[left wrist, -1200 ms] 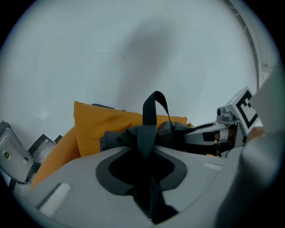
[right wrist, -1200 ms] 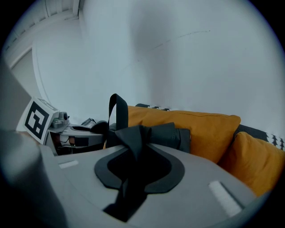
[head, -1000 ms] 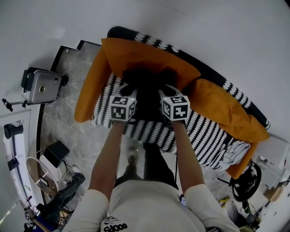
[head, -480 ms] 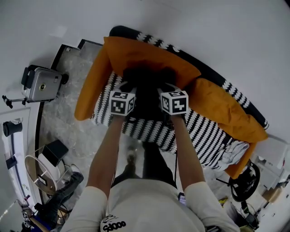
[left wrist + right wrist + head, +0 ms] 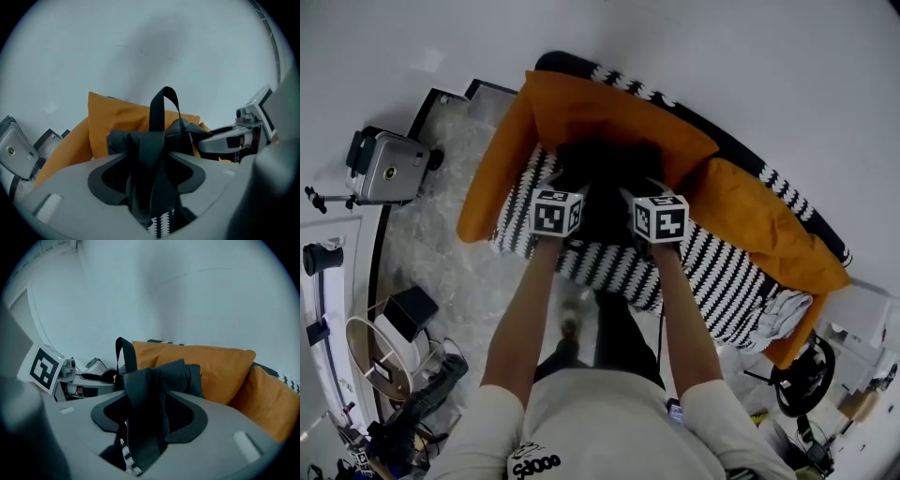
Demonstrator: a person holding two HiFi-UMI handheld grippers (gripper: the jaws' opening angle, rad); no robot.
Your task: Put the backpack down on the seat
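Backpack: black fabric backpack (image 5: 605, 178) — on black-and-white woven sofa seat (image 5: 722, 272)
Left gripper (image 5: 152, 176): jaws just opened, backpack fabric loose between
Right gripper (image 5: 150, 418): likewise — released

There was one black backpack (image 5: 605, 178) and one seat (image 5: 722, 272) with a black-and-white zigzag cover. Two orange cushions could be counted along the seat's back, the first cushion (image 5: 619, 112) behind the backpack and the second cushion (image 5: 769, 225) to its right. Whether the orange at the seat's left end was a third could not be told. There were two grippers, the left gripper (image 5: 150, 176) and the right gripper (image 5: 149, 418), each carrying one marker cube (image 5: 556, 213). One silver device (image 5: 386, 171) sat off to the seat's left.
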